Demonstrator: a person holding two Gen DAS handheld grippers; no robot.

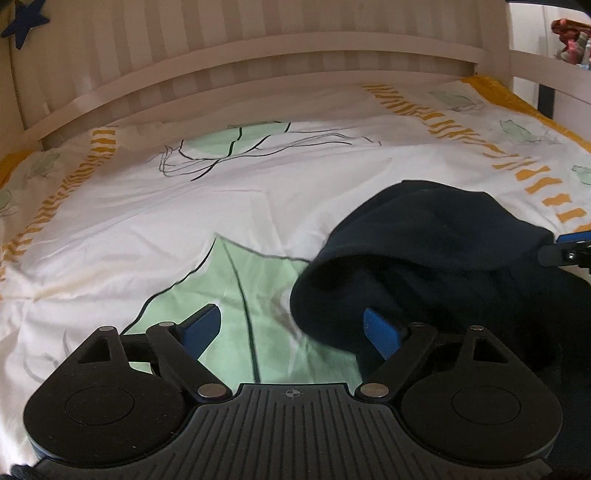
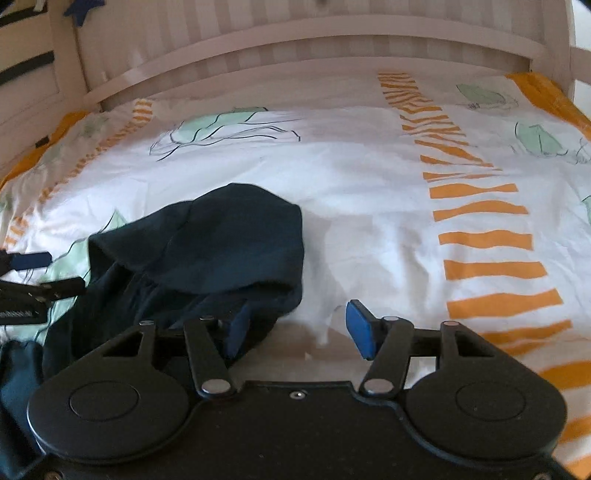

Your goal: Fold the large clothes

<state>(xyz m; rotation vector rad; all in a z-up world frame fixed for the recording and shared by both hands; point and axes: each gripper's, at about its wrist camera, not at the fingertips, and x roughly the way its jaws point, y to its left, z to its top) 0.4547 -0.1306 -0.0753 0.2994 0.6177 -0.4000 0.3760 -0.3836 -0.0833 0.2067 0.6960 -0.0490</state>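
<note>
A dark navy garment (image 1: pixel 436 254) lies bunched on the bed, right of centre in the left wrist view and left of centre in the right wrist view (image 2: pixel 207 251). My left gripper (image 1: pixel 295 328) is open; its right finger sits under the garment's edge, its left finger over the sheet. My right gripper (image 2: pixel 299 328) is open; its left finger is against the garment's lower edge, its right finger over the white sheet. Each gripper shows at the edge of the other's view.
The bed cover (image 1: pixel 184 221) is white with green leaf prints and orange stripes (image 2: pixel 487 240). A white slatted headboard (image 1: pixel 258 55) closes the far side. A blue star (image 1: pixel 26 22) hangs at the top left. A red toy (image 1: pixel 569 37) stands at the far right.
</note>
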